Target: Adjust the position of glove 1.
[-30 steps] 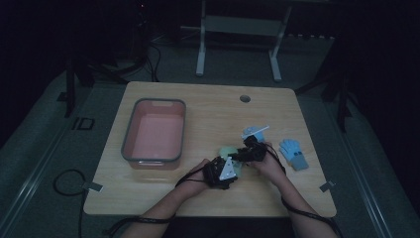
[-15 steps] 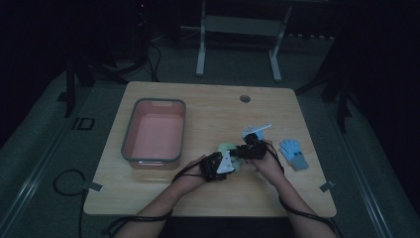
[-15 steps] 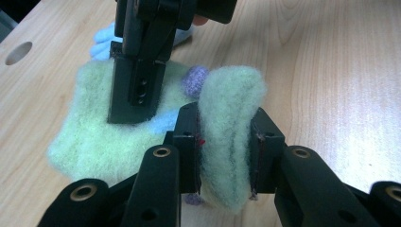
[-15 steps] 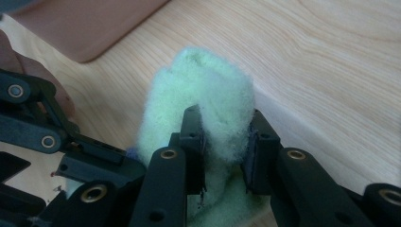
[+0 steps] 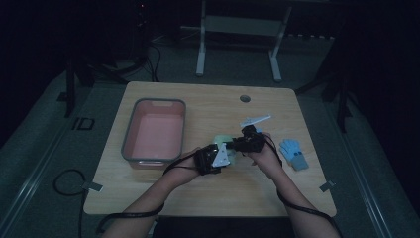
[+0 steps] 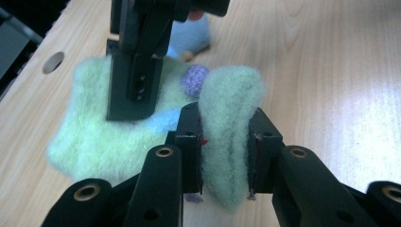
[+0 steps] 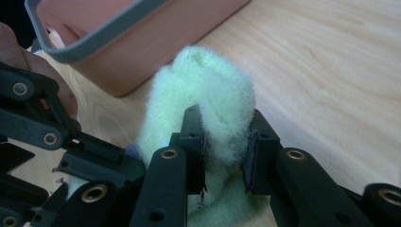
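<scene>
Tabletop (image 5: 163,196): two tongs, one green sock (image 6: 227,113)

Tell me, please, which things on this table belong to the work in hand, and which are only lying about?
In use:
- pale green fuzzy fabric piece, pinched by both tools
- left tool
- right tool

Lying about:
- pink rectangular plastic bin with grey rim
- small blue glove near the table's right edge
- light wooden table

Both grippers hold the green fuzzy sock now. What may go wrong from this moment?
Both the left gripper and the right gripper pinch only a fold of the green sock, so the fuzzy cloth may slip out if they pull apart. The pink bin stands close, and a swinging hand might knock it.
</scene>
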Demonstrator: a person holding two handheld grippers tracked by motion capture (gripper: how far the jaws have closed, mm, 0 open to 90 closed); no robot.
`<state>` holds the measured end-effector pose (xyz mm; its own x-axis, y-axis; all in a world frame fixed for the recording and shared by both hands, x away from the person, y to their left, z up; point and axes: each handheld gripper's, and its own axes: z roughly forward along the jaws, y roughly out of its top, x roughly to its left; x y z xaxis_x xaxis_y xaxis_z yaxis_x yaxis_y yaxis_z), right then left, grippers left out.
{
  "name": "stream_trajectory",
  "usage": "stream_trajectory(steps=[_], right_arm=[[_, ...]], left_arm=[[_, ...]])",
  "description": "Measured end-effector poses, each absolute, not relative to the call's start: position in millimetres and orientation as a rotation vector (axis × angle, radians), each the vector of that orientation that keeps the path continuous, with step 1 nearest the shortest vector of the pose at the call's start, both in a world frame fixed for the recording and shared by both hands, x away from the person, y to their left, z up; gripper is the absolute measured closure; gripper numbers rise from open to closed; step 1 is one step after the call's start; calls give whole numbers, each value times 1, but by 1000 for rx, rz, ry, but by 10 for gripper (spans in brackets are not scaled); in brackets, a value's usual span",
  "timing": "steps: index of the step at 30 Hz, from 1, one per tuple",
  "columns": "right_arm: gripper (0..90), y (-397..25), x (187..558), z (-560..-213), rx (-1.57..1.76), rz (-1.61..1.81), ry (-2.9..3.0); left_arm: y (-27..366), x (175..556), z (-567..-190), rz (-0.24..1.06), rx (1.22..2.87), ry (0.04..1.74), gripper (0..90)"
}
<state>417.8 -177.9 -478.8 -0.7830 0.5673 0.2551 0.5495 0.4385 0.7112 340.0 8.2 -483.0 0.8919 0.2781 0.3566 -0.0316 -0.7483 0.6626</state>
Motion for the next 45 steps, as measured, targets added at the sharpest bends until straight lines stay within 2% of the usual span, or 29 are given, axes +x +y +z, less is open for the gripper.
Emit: stream_trajectory(steps=[13,25,45], right_arm=[[737,-148,429,-443,952,1335,2642],[738,-109,435,-424,880,1352,2663],[737,-29,448,-413,781,1411,2706]], left_arm=[[36,345,-451,636,2369,177,720],[68,347,-435,682,2400,194,724],[141,347,-424,749,2462,265,726]])
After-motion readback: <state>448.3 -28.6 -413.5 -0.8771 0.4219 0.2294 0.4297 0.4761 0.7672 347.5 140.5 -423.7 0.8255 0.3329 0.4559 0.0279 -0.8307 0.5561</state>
